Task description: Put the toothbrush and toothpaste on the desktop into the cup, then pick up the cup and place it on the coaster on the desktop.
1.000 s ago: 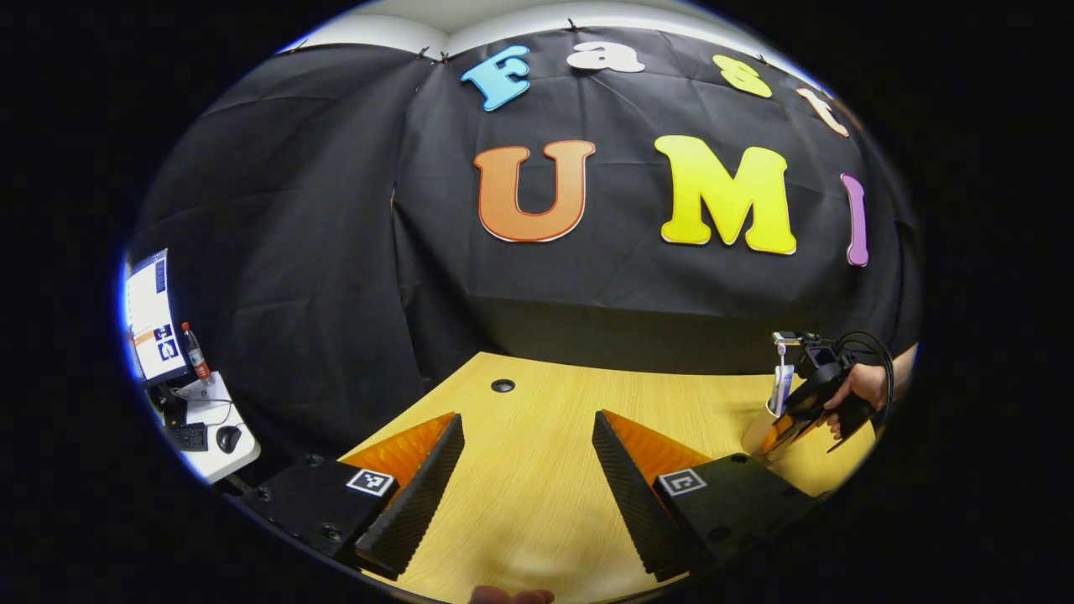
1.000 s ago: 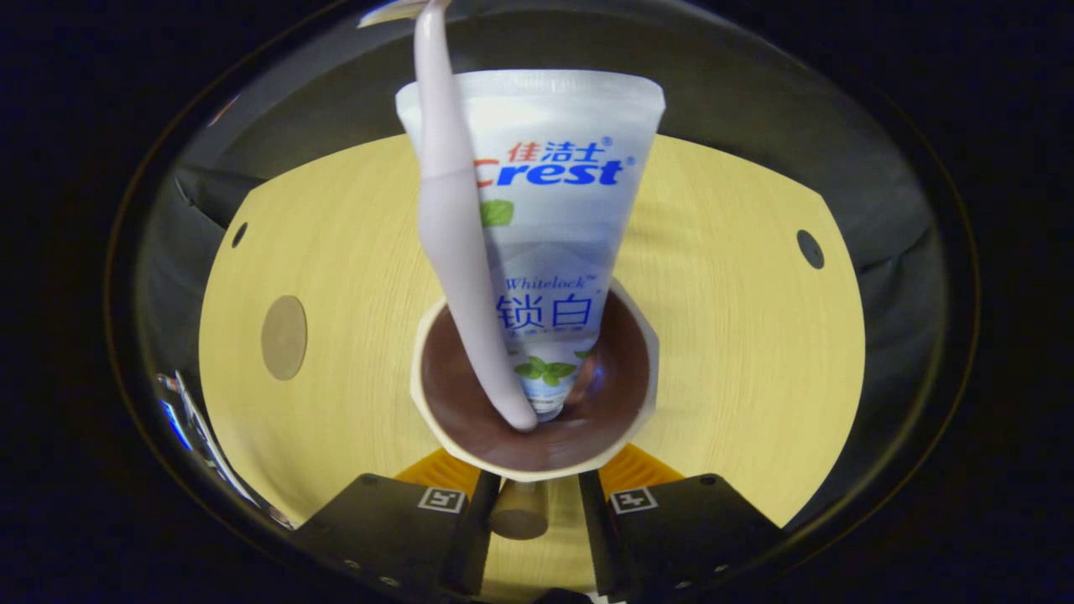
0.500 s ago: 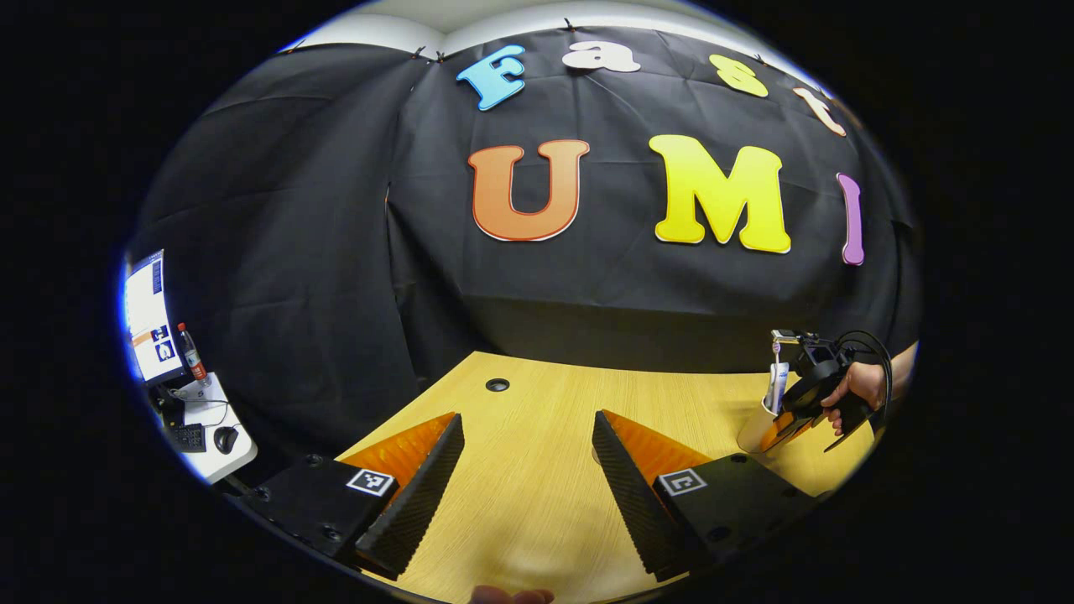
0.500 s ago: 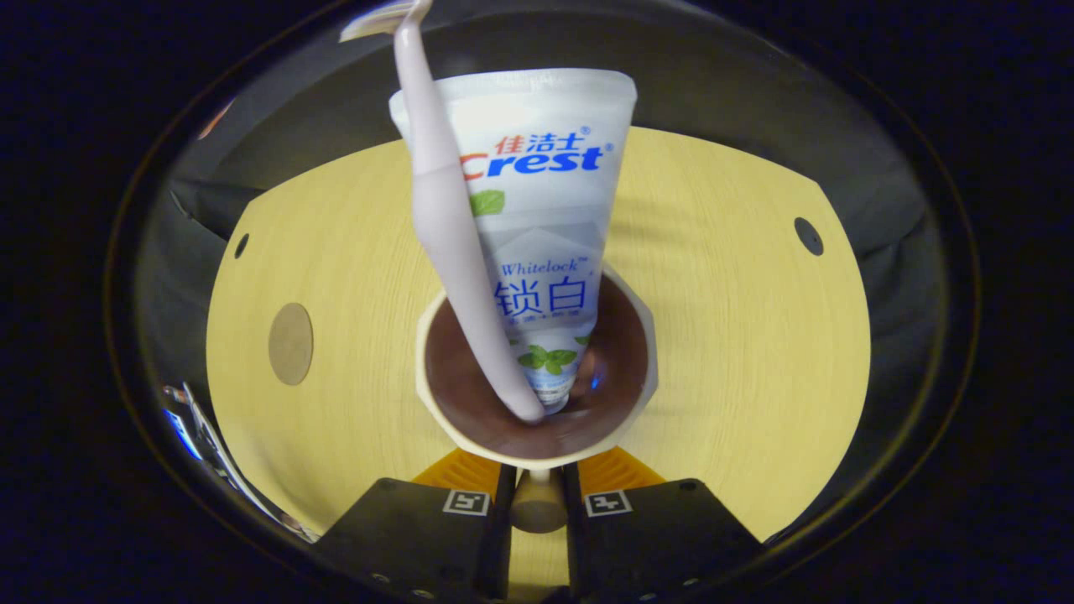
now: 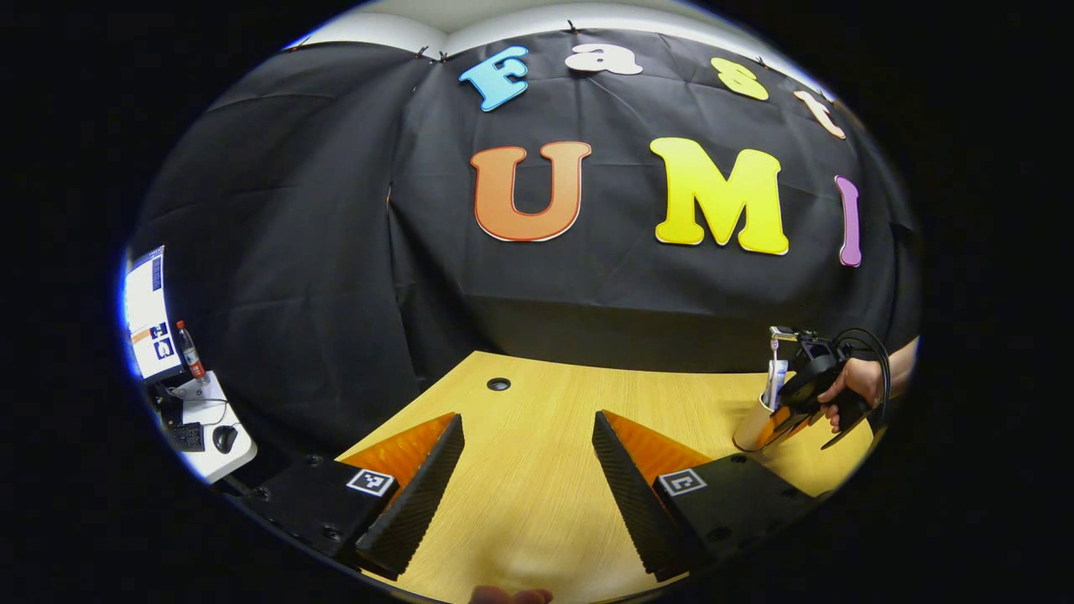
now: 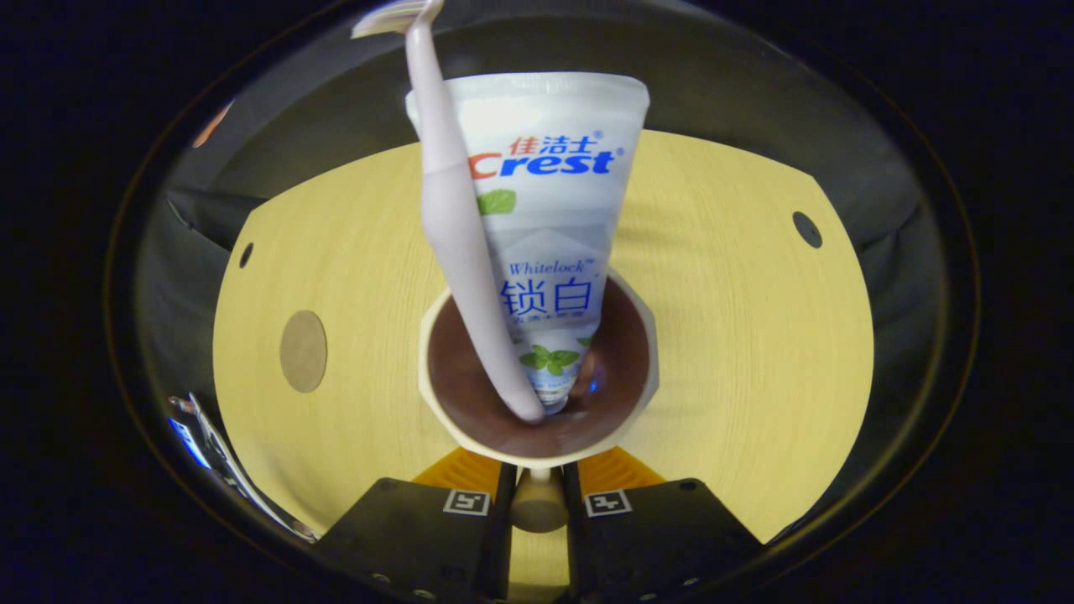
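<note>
A cream cup [image 6: 537, 377] with a brown inside sits in the middle of the right gripper view. A lilac toothbrush [image 6: 457, 235] and a white toothpaste tube [image 6: 545, 201] stand in it. My right gripper [image 6: 537, 513] is shut on the cup's handle [image 6: 537, 502] at its near side. A round tan coaster [image 6: 303, 351] lies on the desk left of the cup. In the left gripper view the same cup [image 5: 749, 428] is at the far right, tilted, with the right gripper [image 5: 784, 418] and a hand [image 5: 847, 386] on it. My left gripper [image 5: 527, 419] hangs open over bare desk.
The wooden desk [image 5: 537, 503] has a dark cable hole [image 5: 498, 384] near its back left, and further holes [image 6: 807, 229] [image 6: 245, 254] appear in the right gripper view. The black cloth wall stands behind. A side table with a monitor, bottle and mouse [image 5: 197, 403] is far left.
My right gripper's fingers closed from a wider gap onto the cup's handle. The cup has shifted slightly left toward the coaster. My left gripper has barely moved.
</note>
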`<state>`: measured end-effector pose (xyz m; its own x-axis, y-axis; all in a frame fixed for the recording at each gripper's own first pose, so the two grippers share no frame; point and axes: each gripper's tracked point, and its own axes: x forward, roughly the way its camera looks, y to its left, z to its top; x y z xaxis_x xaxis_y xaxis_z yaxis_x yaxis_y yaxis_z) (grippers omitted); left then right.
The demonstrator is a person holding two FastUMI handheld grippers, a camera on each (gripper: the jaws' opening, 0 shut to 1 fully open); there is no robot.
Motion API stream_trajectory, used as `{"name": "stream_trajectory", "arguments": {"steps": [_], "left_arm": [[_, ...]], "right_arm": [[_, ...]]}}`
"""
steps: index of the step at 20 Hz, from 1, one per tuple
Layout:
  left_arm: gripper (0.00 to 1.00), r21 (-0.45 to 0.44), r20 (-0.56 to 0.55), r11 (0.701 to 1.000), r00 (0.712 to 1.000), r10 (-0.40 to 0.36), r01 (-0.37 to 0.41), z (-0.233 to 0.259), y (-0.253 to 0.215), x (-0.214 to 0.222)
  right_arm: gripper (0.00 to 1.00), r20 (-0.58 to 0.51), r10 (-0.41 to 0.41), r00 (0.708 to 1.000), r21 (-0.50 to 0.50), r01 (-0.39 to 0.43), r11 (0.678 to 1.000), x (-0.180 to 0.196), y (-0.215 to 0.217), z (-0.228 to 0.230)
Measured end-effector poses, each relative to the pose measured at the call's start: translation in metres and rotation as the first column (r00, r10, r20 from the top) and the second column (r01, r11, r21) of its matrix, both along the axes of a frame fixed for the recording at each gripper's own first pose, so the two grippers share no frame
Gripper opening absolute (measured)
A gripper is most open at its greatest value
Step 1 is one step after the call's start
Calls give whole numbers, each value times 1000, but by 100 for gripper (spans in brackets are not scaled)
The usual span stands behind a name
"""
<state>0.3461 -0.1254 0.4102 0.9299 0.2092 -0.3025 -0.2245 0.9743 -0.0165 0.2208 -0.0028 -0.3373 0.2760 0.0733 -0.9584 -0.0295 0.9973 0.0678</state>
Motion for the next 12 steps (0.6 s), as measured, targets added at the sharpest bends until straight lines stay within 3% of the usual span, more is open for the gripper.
{"name": "stream_trajectory", "arguments": {"steps": [12], "left_arm": [[98, 20, 26, 999, 999, 40, -40, 1, 67, -39]], "right_arm": [[26, 55, 120, 991, 6, -120, 993, 3, 14, 8]]}}
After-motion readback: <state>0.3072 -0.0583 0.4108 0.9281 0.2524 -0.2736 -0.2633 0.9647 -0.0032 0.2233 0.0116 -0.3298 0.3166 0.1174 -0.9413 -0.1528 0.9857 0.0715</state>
